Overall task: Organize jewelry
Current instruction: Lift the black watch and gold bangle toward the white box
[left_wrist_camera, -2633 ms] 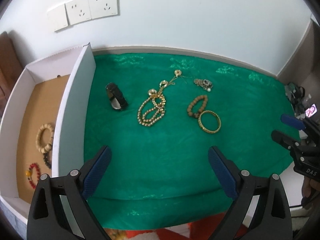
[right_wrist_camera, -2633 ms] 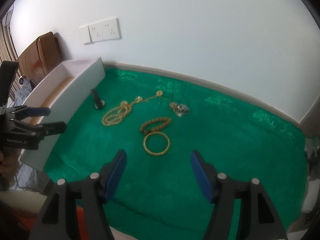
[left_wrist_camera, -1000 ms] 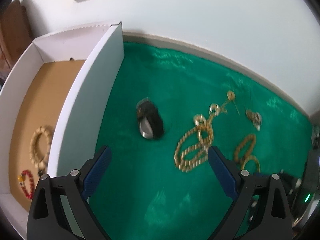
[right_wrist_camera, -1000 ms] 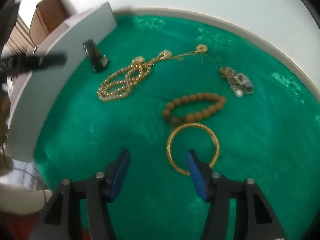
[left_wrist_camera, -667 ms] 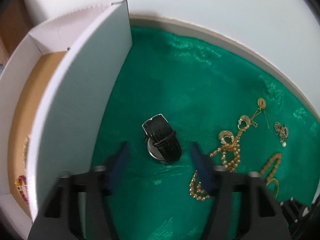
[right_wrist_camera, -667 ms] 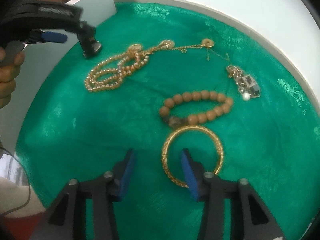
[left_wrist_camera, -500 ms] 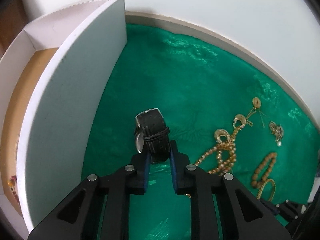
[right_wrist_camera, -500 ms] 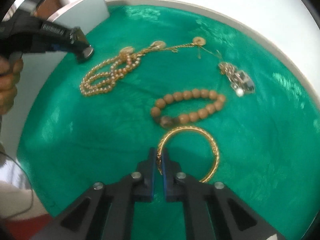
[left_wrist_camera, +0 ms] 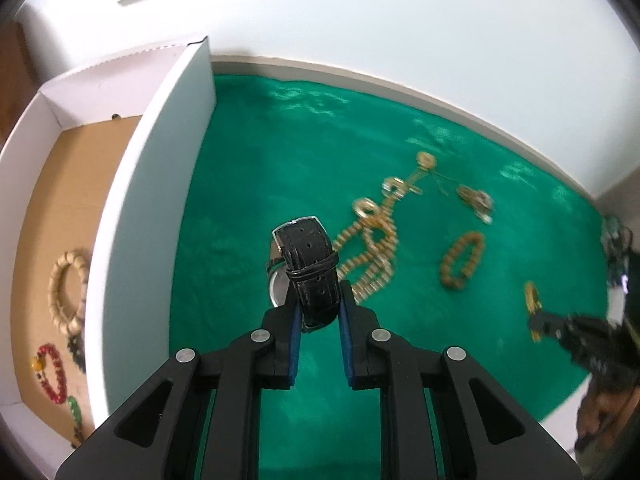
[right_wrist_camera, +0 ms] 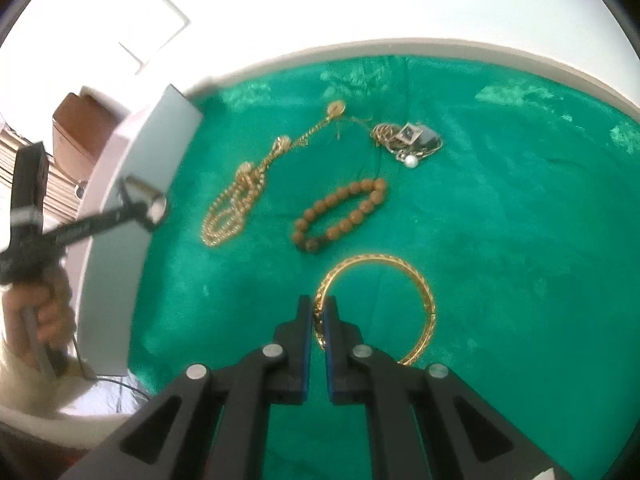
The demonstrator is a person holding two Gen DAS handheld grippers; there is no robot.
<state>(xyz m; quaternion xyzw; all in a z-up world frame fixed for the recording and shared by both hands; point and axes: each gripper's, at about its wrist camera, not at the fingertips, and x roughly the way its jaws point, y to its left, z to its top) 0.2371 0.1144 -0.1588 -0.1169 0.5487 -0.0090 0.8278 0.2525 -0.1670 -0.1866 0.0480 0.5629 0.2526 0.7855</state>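
Watch [left_wrist_camera: 310,268] sat pinched in the left gripper [left_wrist_camera: 318,312], bangle [right_wrist_camera: 376,304] in the right gripper [right_wrist_camera: 319,320] (both jaws gaped earlier); box [left_wrist_camera: 152,208] wall stood alongside, necklace [left_wrist_camera: 372,248] nearby.

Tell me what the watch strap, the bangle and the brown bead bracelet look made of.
Watch strap: black, probably leather or imitation; grained surface, stitched edges, punched holes. Bangle: gold-coloured metal, shiny with a patterned surface; plated or solid, can't tell. Bead bracelet: matte brown round beads, likely wood.

Matt leather-like watch strap [left_wrist_camera: 310,264], shiny gold metal bangle [right_wrist_camera: 404,280], perhaps wooden beads [right_wrist_camera: 340,216], sheeny green cloth [left_wrist_camera: 280,160].
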